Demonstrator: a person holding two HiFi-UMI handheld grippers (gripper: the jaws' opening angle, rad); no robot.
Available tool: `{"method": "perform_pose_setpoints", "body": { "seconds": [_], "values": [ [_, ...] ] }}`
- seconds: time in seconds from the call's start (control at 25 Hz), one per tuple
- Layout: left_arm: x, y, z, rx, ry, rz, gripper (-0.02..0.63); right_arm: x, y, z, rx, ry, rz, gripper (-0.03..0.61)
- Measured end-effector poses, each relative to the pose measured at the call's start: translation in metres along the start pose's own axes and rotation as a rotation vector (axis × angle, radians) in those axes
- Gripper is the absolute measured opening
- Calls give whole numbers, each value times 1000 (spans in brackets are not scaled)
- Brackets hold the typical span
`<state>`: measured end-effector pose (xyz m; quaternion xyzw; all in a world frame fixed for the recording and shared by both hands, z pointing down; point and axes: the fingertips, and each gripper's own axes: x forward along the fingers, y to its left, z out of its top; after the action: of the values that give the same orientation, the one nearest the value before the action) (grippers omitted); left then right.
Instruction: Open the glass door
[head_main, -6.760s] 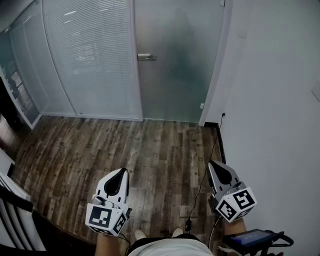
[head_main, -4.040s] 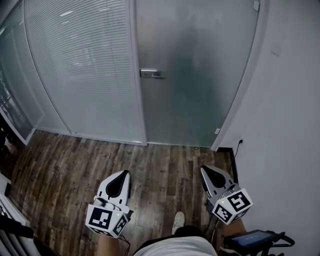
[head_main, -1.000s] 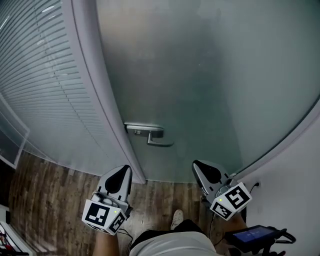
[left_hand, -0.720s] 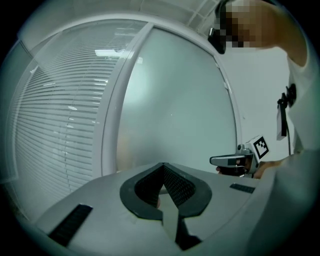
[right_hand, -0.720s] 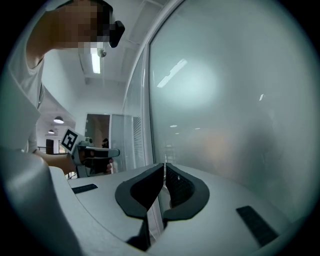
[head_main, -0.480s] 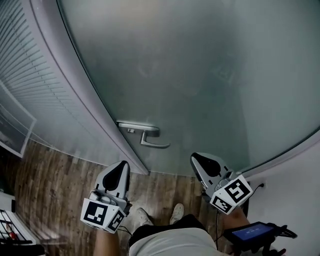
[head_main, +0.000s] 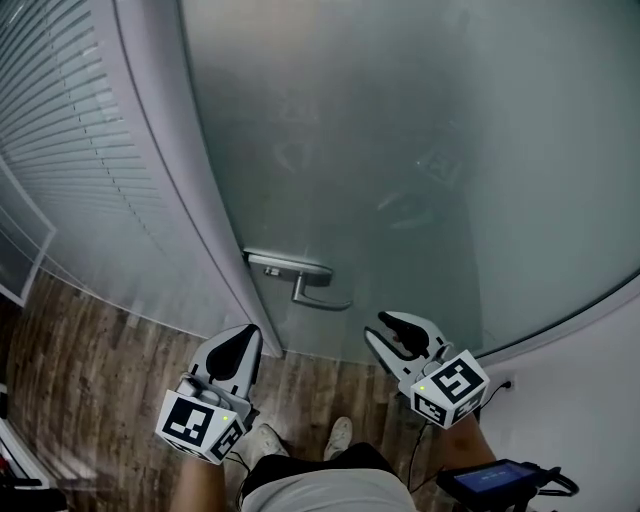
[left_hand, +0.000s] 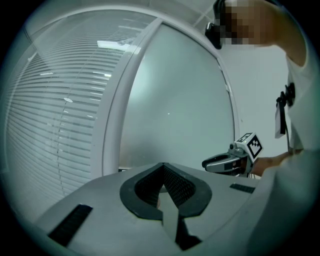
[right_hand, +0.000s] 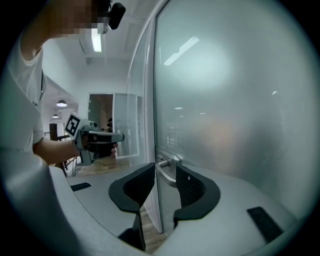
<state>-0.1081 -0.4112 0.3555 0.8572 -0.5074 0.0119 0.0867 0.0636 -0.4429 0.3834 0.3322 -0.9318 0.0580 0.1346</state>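
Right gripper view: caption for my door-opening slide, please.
Right gripper, jaws just opened and empty, faces the silver lever handle of the frosted glass door.

From my station the glass door (head_main: 430, 150) looked frosted grey-green, cloudy and without any pattern, beside a pale grey frame (head_main: 195, 200). Its handle (head_main: 305, 280) was brushed silver. To the left, the blinds (head_main: 60, 130) drew fine white horizontal stripes behind glass. The floor (head_main: 90, 370) was dark brown wood, streaked in planks of mixed lighter and darker tones. The wall (head_main: 600, 390) at near right was plain white. My left hand-held gripper (head_main: 246, 335) was light grey with black pads (head_main: 232, 358), and its cube (head_main: 195, 428) carried black-and-white square markers. The shirt (head_main: 320, 492) was white.
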Motion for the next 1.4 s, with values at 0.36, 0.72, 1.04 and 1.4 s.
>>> {"method": "perform_pose_setpoints", "body": {
  "seconds": [0.36, 0.72, 1.04, 1.4],
  "values": [
    [-4, 12, -20, -20, 35, -2, -1, 54, -23, -38, -195, 272, -22, 183],
    [-9, 24, -27, -46, 36, 23, 0, 83, -19, -63, -288, 394, 38, 192],
    [-8, 24, -24, -35, 38, 14, 0, 86, -16, -72, -294, 419, 42, 129],
    [-9, 27, -22, -23, 38, 13, 0, 91, -18, -82, -243, 424, 25, 122]
  ]
}}
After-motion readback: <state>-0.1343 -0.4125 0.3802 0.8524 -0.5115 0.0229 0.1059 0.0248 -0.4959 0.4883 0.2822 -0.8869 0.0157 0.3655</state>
